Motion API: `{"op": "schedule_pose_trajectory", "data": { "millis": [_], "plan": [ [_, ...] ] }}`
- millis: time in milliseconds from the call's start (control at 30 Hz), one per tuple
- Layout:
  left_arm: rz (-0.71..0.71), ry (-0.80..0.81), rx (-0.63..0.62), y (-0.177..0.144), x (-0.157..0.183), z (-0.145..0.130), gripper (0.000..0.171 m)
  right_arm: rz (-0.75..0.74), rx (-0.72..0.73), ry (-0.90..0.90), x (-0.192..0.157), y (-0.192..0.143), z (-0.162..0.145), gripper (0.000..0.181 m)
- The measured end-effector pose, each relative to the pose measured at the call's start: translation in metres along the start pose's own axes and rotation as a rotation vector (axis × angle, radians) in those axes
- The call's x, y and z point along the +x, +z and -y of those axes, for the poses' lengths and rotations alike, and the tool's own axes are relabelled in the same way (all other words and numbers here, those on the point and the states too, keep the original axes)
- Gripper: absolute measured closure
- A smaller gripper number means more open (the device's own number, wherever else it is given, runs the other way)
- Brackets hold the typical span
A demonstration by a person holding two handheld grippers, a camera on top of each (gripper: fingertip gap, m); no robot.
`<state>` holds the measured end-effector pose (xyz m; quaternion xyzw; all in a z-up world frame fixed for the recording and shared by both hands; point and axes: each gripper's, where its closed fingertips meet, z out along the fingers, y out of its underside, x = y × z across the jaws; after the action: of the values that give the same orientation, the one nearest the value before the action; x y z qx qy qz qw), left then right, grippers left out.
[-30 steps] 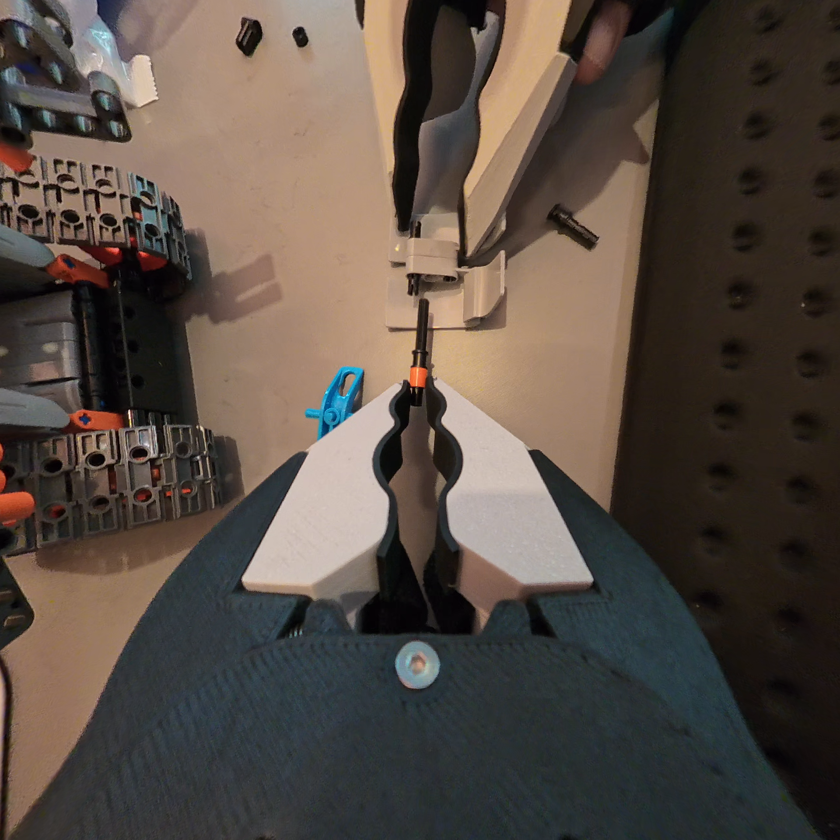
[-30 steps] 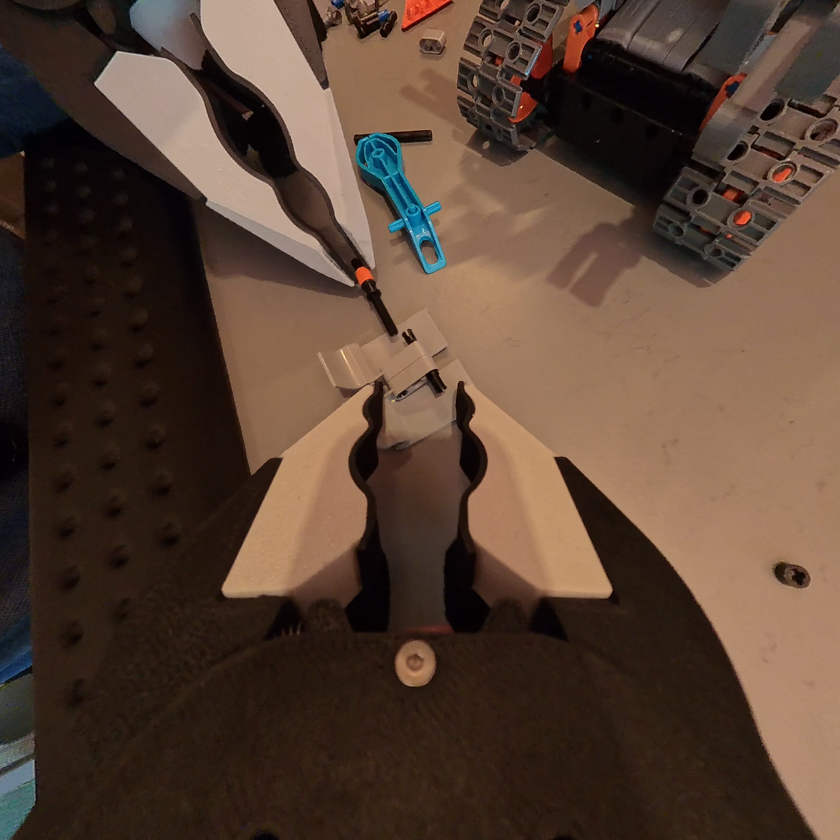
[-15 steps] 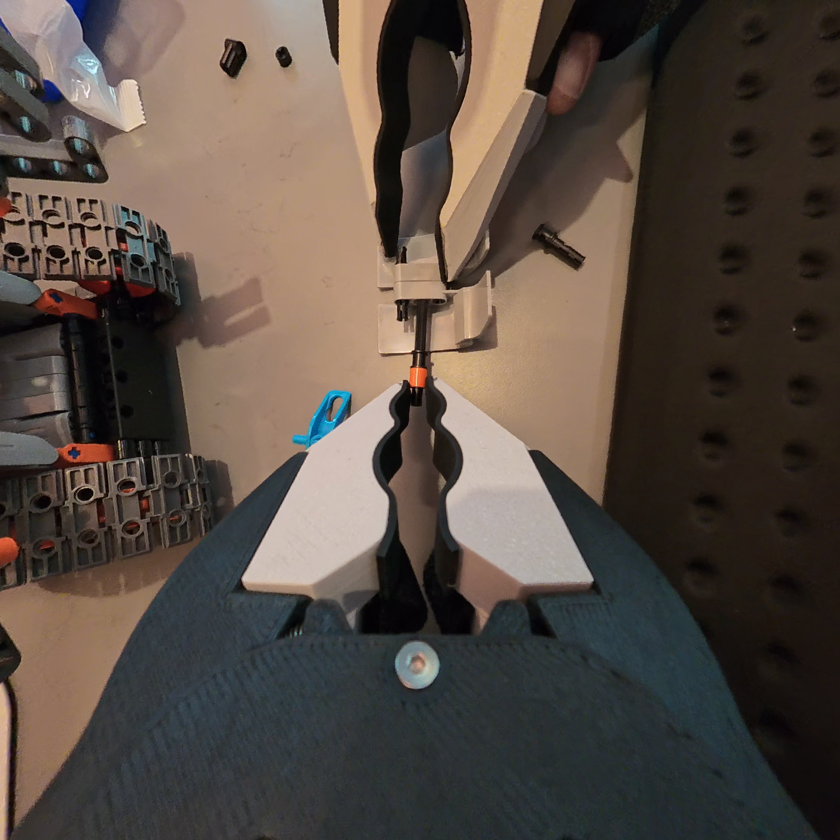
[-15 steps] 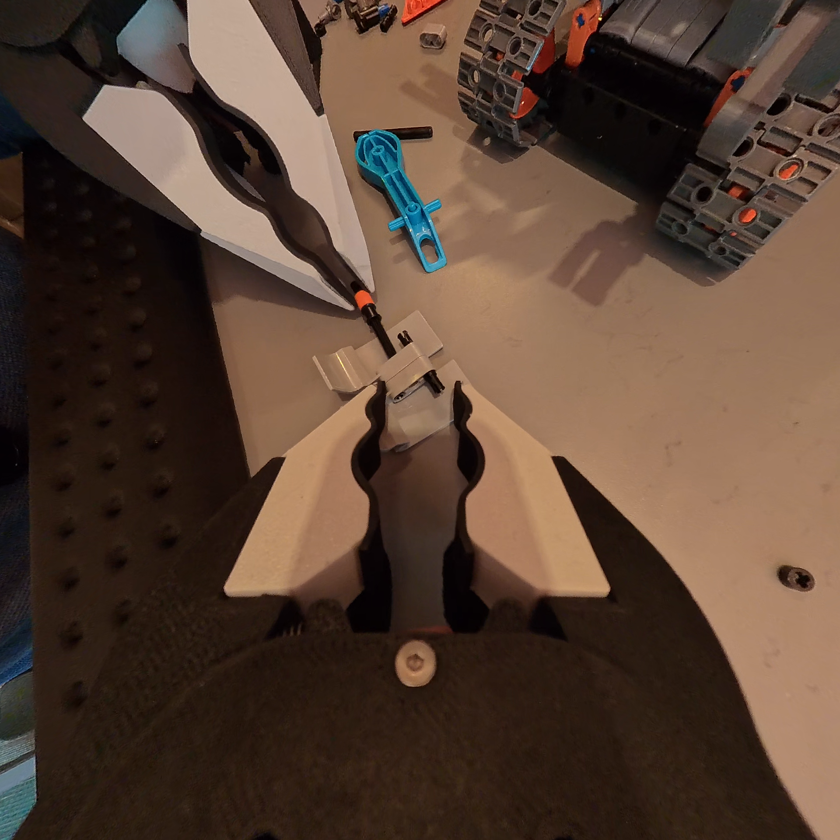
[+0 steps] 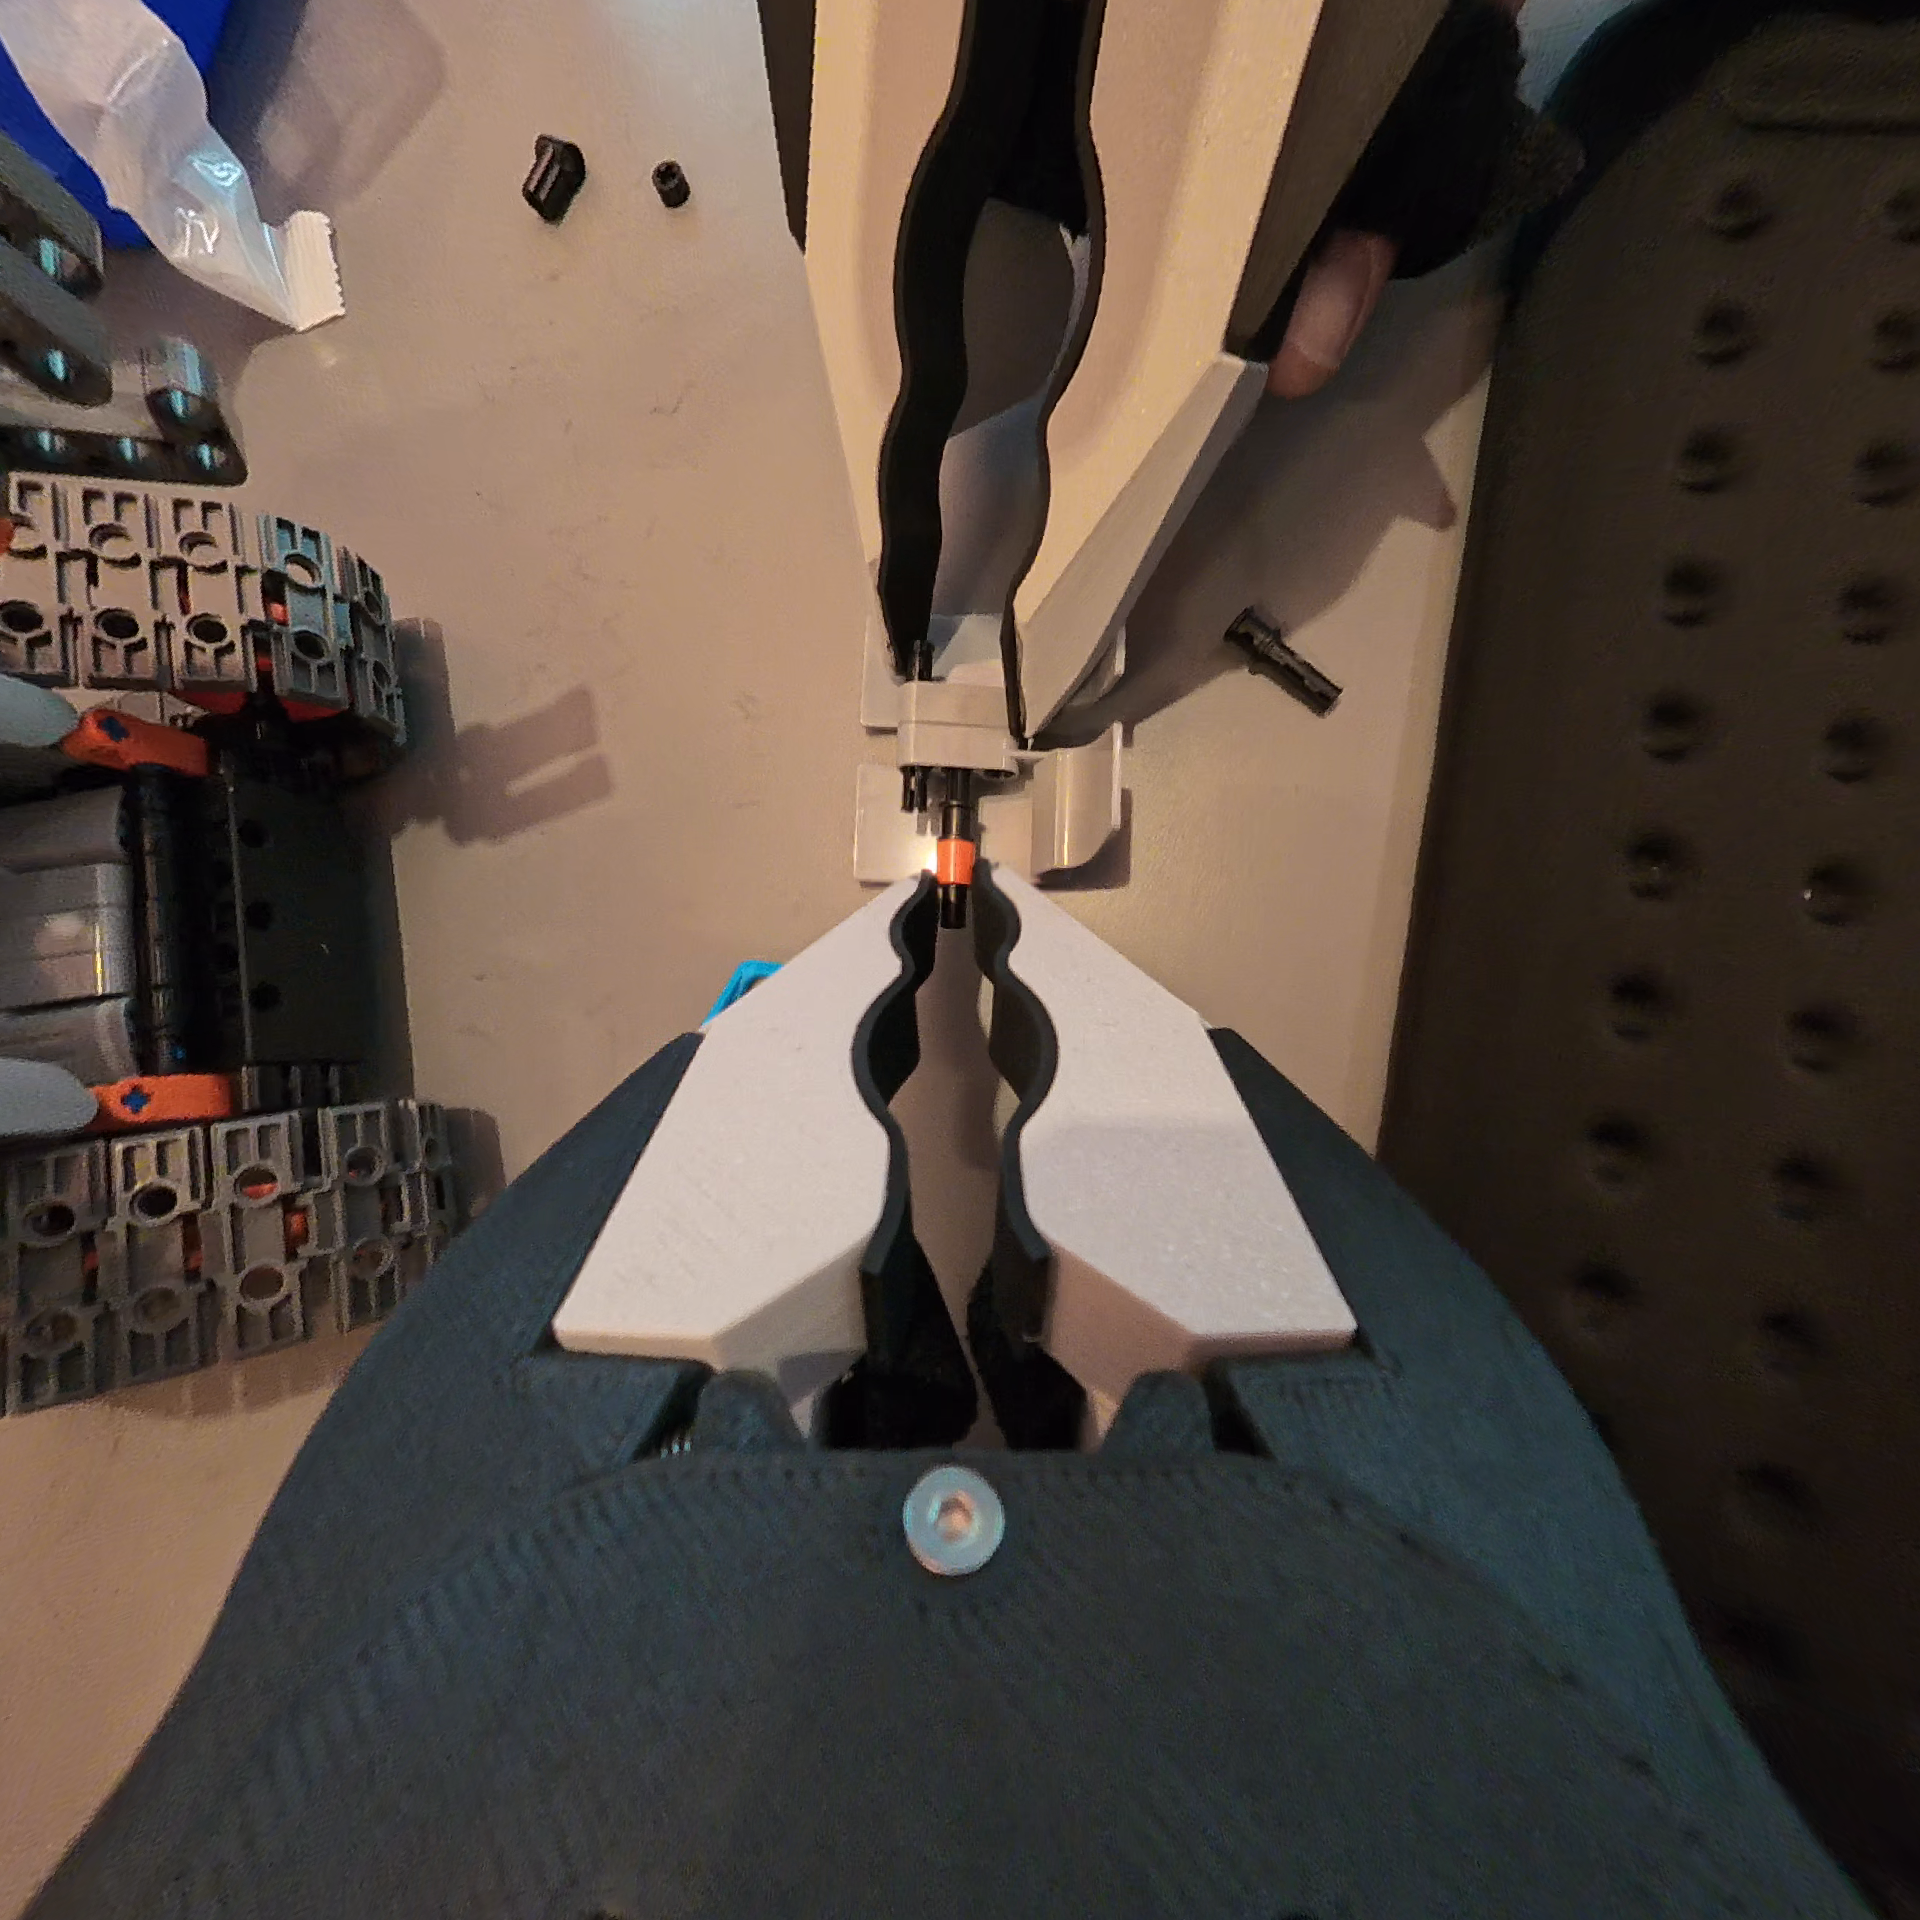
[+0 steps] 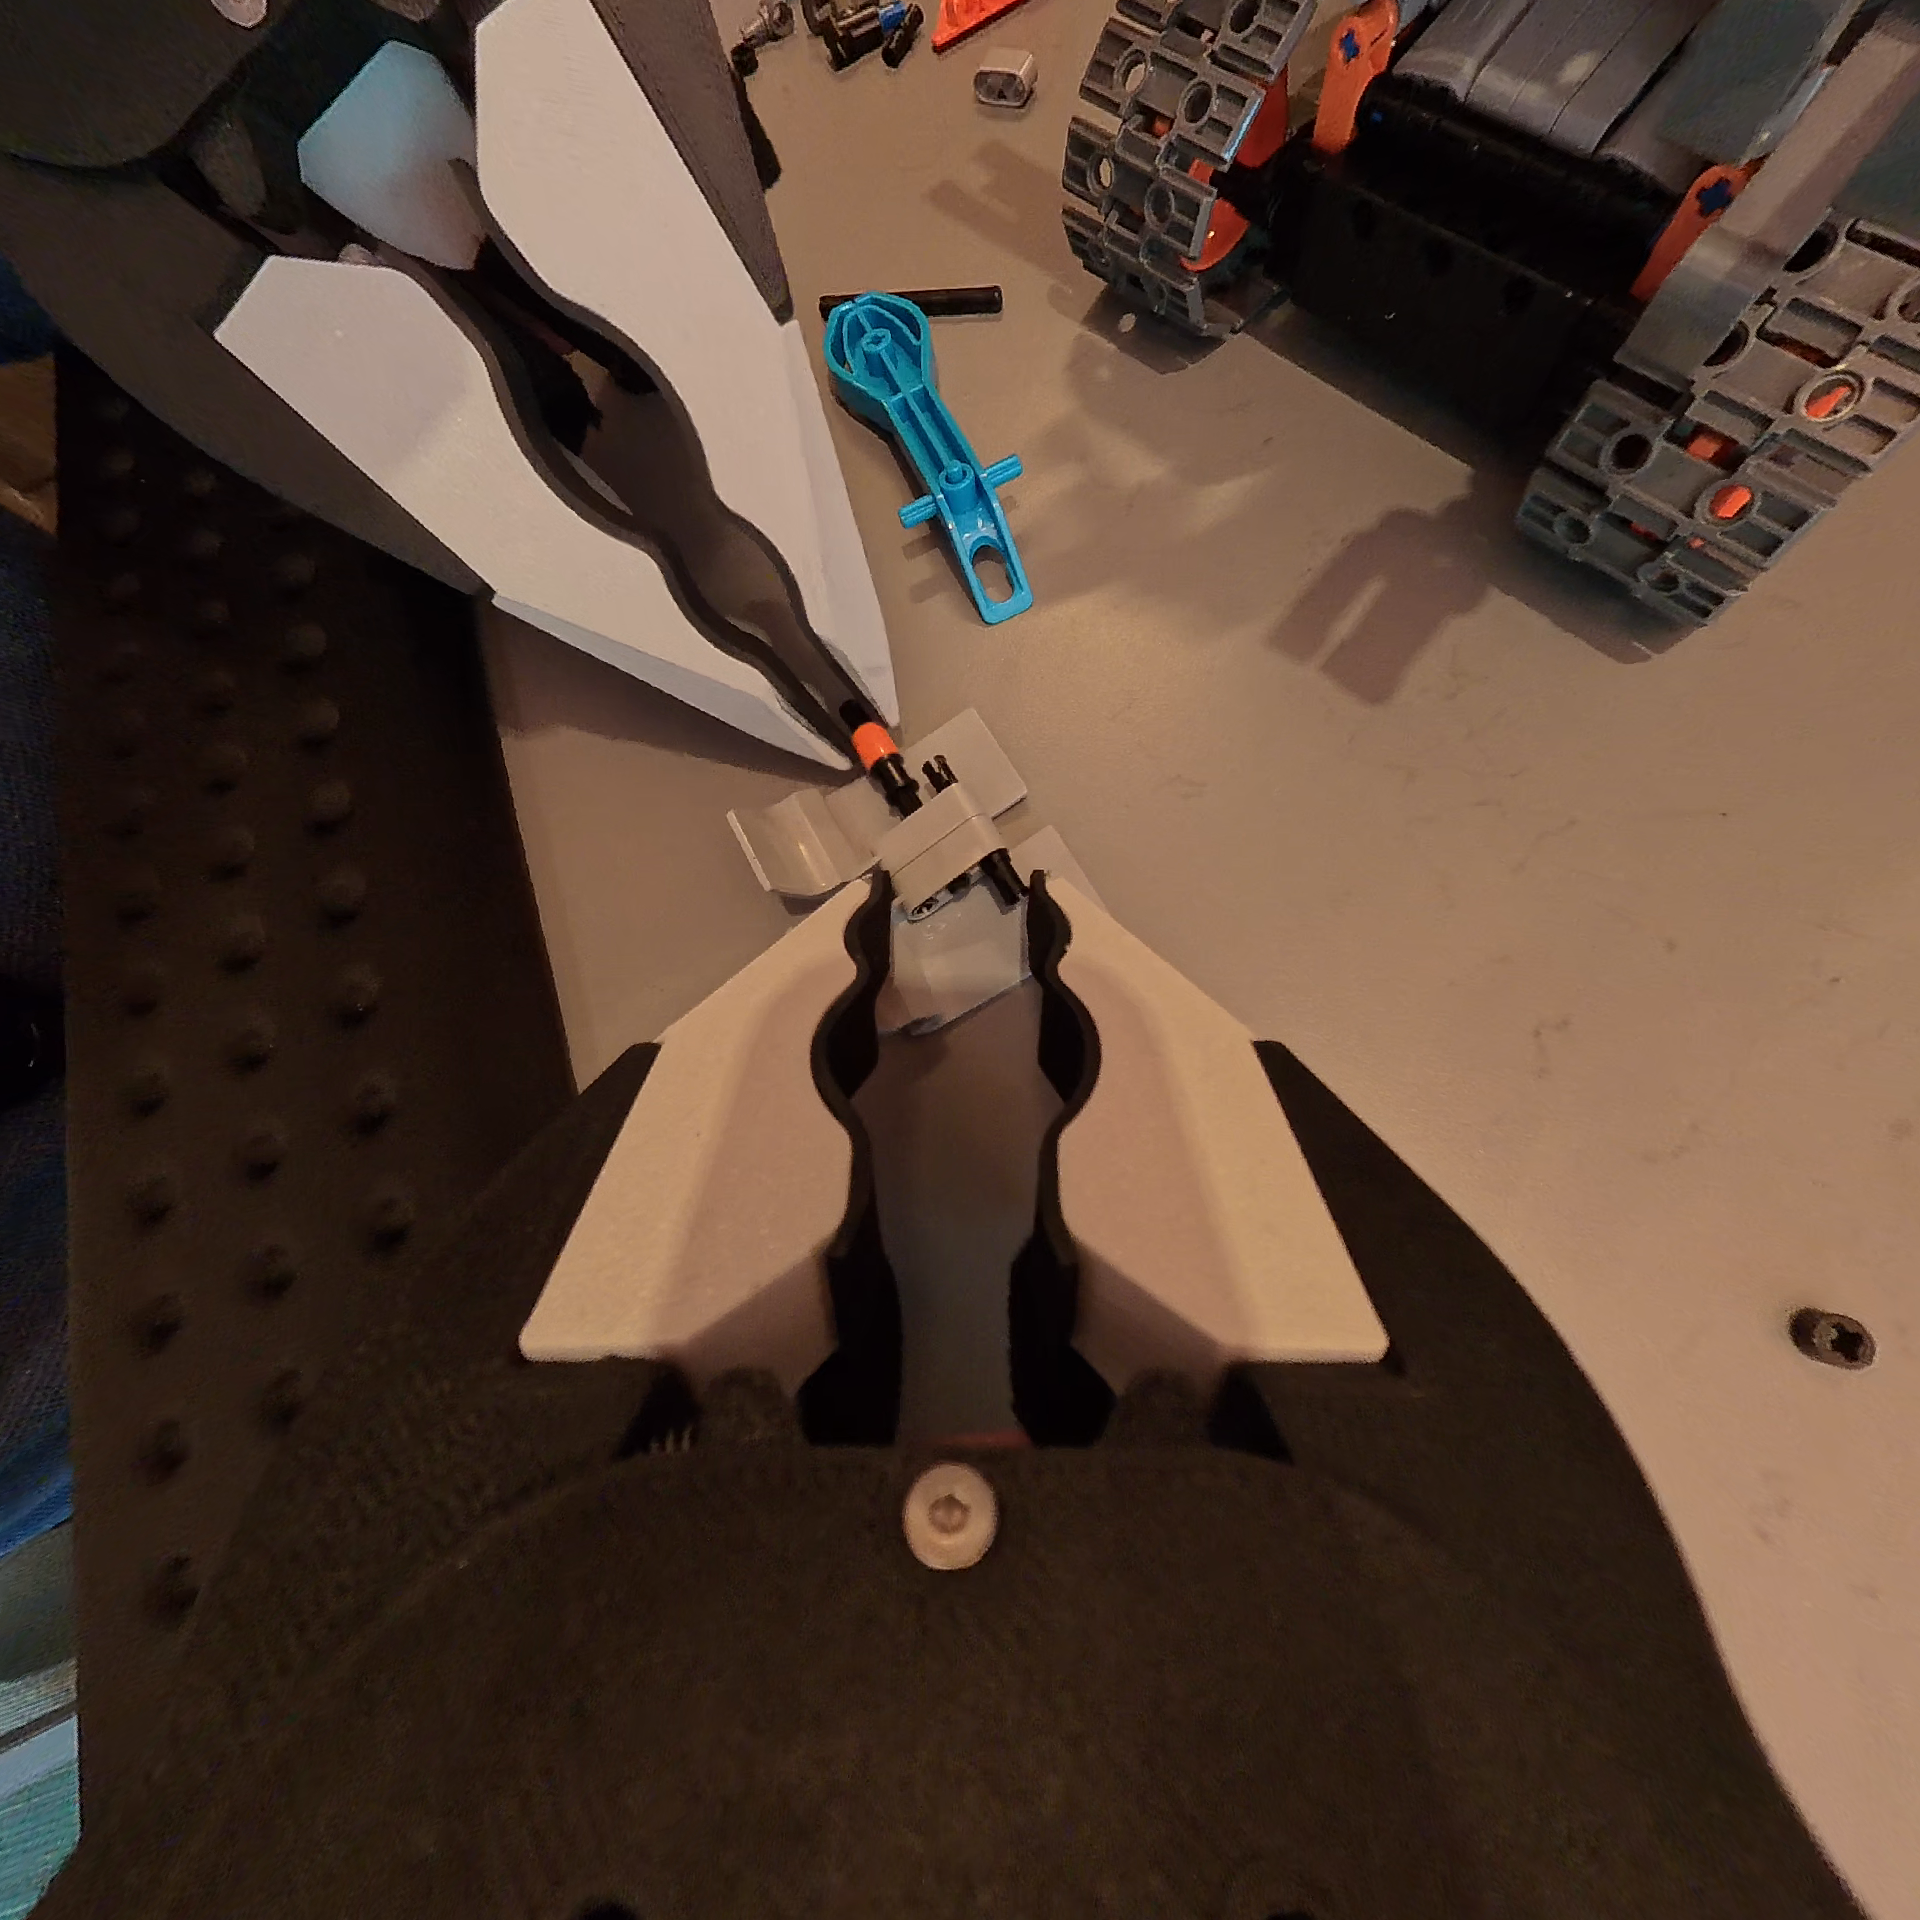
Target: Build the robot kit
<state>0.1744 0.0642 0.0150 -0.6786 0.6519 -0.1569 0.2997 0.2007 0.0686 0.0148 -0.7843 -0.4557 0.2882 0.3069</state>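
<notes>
My left gripper (image 5: 953, 902) is shut on a thin black axle with an orange collar (image 5: 952, 860). The axle's far end sits in a hole of a light grey brick assembly (image 5: 956, 727). My right gripper (image 6: 956, 904) is shut on that grey assembly (image 6: 940, 831) and holds it just above the table. The two grippers face each other, tip to tip. In the right wrist view the left gripper (image 6: 868, 743) comes in from the upper left with the orange-collared axle (image 6: 878, 750). In the left wrist view the right gripper (image 5: 961, 665) comes down from the top.
A grey, black and orange tracked brick vehicle (image 6: 1558, 260) stands on the table, and also shows in the left wrist view (image 5: 187, 935). A blue brick lever (image 6: 935, 447) and a black pin (image 5: 1283, 660) lie near. A dark studded mat (image 5: 1683, 935) borders the table. Small loose parts (image 5: 597, 182) lie farther off. Both grippers' tips are close together, under 4 cm apart. About 5 cm separates my right fingertips from the black pin (image 5: 1283, 660).
My left gripper has moved forward with the axle. The gap to the grey assembly has closed and the axle's tip has gone into its hole. The right gripper has stayed shut on the assembly.
</notes>
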Motion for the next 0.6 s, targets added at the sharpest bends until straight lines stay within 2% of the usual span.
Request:
{"op": "schedule_pose_trajectory", "data": {
  "millis": [600],
  "plan": [
    [-0.032,-0.006,0.016,0.0032,0.0027,0.0017,0.164,0.007,-0.001,0.0,-0.0014,0.0007,0.0005,0.157]
  ]
}}
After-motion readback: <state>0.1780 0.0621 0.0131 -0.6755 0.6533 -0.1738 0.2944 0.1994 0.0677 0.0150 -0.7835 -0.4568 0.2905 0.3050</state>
